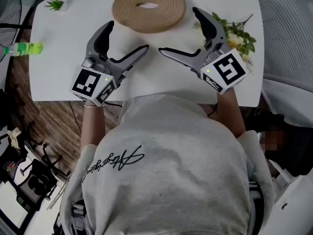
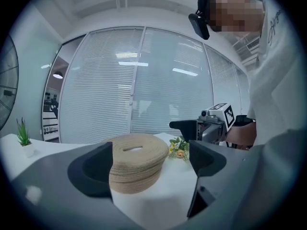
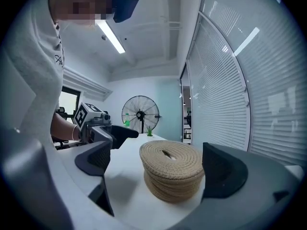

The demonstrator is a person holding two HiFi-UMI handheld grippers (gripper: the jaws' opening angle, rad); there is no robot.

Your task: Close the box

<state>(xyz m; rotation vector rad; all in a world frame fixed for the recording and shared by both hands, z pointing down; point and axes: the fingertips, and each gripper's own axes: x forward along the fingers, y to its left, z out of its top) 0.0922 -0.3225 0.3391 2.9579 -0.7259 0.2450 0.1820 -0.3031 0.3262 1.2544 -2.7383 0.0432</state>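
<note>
Both grippers open before the woven box (image 1: 148, 7).
My left gripper (image 1: 128, 37) and right gripper (image 1: 178, 30) hover over the white table (image 1: 146, 82) — box at upper centre, untouched.

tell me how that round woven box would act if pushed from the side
The woven box looks like coiled rope, so its wall probably gives a little. Wide and squat, it would likely slide on the smooth white table, not tip. Its rough weave should be grippy.
</note>
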